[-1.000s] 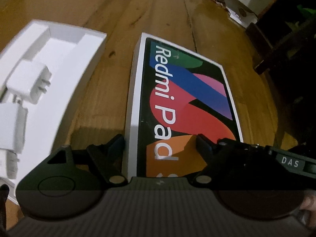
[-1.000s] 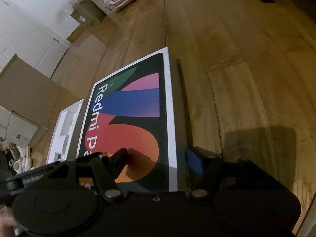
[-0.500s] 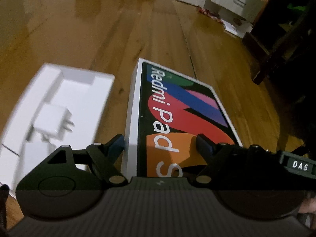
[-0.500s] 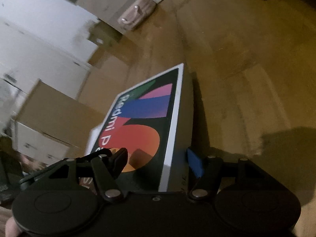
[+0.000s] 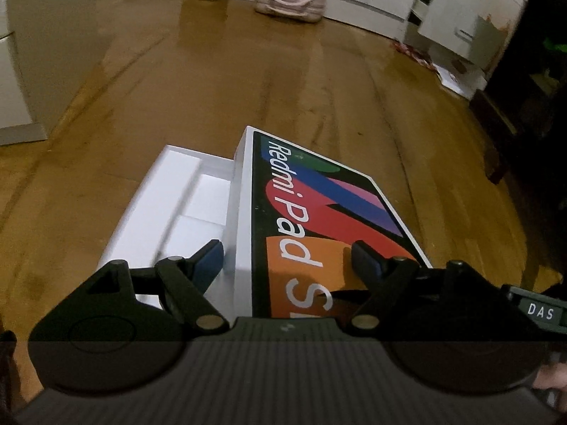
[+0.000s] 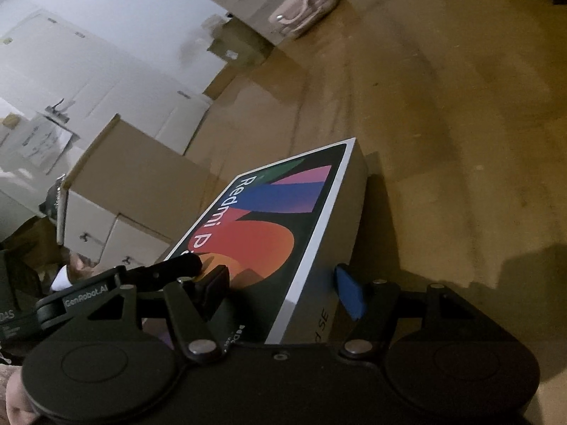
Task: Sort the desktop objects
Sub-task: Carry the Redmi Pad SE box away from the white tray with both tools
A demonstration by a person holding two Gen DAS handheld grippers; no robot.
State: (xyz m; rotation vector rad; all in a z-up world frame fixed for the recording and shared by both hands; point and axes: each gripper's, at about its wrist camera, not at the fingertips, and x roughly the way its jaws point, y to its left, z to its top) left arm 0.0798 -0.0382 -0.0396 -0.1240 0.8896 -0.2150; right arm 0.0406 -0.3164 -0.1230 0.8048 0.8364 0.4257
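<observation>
A colourful Redmi Pad box lid (image 5: 319, 219) is held off the wooden floor, tilted, between my two grippers; it also shows in the right wrist view (image 6: 276, 219). My left gripper (image 5: 288, 260) straddles the lid's left near corner, one finger on its white side, one on its top. My right gripper (image 6: 280, 283) straddles the right near corner the same way. Both look wide, clamped on the lid's edges. The open white box tray (image 5: 170, 212) lies just left of and partly under the lid.
Wooden floor (image 5: 248, 81) all around. A pink suitcase (image 5: 288, 0) stands far ahead by white cabinets (image 5: 443, 7). Cardboard boxes (image 6: 141, 173) stand to the left in the right wrist view. Dark furniture (image 5: 531, 71) stands on the right.
Both grippers have lifted the lid off the floor and carried it left, so it now overlaps the white tray. The charger in the tray is hidden now.
</observation>
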